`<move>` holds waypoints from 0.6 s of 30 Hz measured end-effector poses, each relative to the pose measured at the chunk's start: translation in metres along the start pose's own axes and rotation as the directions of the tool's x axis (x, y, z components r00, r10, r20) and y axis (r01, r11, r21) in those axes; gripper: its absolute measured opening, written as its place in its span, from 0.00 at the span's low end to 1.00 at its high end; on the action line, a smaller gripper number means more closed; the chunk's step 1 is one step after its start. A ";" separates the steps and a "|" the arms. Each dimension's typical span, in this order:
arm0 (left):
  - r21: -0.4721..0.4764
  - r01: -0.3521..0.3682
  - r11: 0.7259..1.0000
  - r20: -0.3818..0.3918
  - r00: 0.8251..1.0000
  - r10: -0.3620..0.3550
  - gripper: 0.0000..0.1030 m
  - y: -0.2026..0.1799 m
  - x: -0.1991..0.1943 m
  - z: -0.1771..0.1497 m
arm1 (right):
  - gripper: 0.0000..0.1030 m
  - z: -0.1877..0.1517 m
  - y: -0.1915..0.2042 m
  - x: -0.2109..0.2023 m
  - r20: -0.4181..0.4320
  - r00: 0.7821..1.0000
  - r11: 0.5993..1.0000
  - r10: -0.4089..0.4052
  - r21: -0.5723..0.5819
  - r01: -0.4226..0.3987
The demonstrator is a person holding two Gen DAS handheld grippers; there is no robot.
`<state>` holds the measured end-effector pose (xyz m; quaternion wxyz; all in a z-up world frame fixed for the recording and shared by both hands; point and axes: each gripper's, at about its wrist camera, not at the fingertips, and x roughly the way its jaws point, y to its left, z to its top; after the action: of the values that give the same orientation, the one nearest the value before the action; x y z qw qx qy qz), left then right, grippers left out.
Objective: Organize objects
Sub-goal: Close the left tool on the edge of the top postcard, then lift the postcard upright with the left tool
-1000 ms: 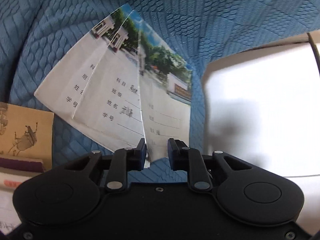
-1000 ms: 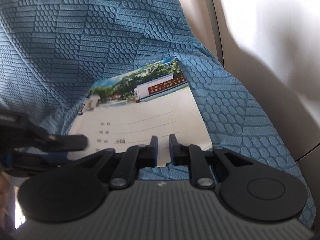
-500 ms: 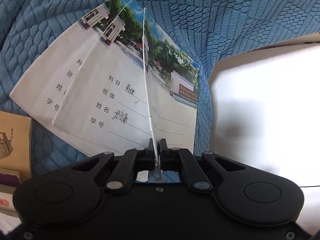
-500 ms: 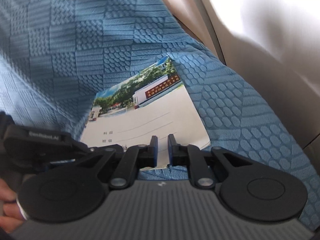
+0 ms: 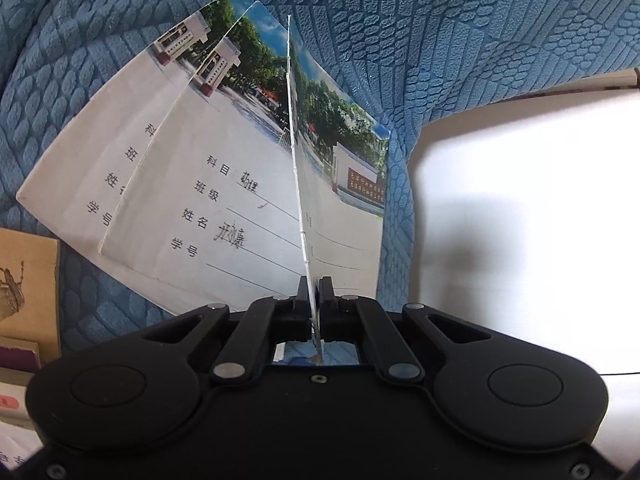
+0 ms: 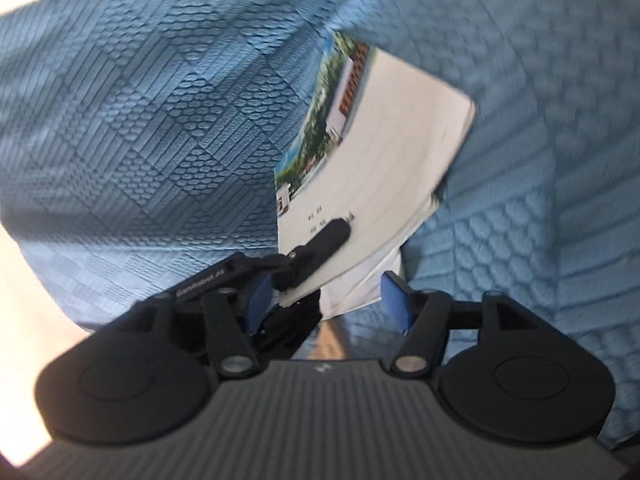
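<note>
Several thin notebooks with photo covers lie fanned on a blue quilted cloth [image 5: 480, 32]: a left one [image 5: 92, 168], a middle one [image 5: 232, 184] and a right one [image 5: 344, 216]. My left gripper [image 5: 314, 292] is shut on the near edge of a notebook that I see edge-on as a thin white line [image 5: 294, 152]. In the right wrist view that notebook [image 6: 392, 152] is tilted, with a left gripper finger [image 6: 326, 240] lying on its cover. My right gripper [image 6: 326, 300] is opening. The notebook's lower corner sits between its blue pads [image 6: 396, 304], which do not press on it.
A bright white surface [image 5: 520, 208] borders the cloth on the right. A tan book with an insect drawing [image 5: 28, 280] and a stack of other books [image 5: 16, 364] lie at the left edge. Blue cloth [image 6: 140, 120] fills the left of the right wrist view.
The left gripper closed on the notebook's edge and has held it since. The right gripper rolled, sank a little and opened, letting go of the notebook.
</note>
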<state>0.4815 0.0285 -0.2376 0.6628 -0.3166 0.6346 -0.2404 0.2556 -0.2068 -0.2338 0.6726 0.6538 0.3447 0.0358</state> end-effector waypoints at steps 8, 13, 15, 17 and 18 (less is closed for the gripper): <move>-0.047 0.043 0.998 0.001 0.999 -0.043 0.01 0.007 -0.008 -0.003 | 0.62 0.015 -0.012 0.006 0.038 0.994 0.990 0.104 0.089 -0.107; -0.067 0.068 0.995 -0.003 0.998 -0.068 0.01 0.009 -0.018 -0.003 | 0.62 0.020 -0.016 0.003 0.061 0.989 0.983 0.135 0.120 -0.141; -0.076 0.073 0.994 -0.003 0.997 -0.073 0.01 0.011 -0.025 -0.003 | 0.62 0.022 -0.017 0.003 0.065 0.988 0.981 0.141 0.123 -0.148; -0.088 0.084 0.993 -0.004 0.996 -0.085 0.01 0.013 -0.031 -0.002 | 0.62 0.025 -0.018 0.003 0.070 0.985 0.980 0.157 0.115 -0.165; -0.093 0.088 0.992 -0.006 0.996 -0.089 0.01 0.015 -0.034 -0.002 | 0.62 0.026 -0.018 0.004 0.071 0.984 0.979 0.166 0.112 -0.173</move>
<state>0.4755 0.0628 -0.2247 0.6328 -0.3739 0.6336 -0.2414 0.2645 -0.2302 -0.2544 0.6376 0.7202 0.2685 0.0523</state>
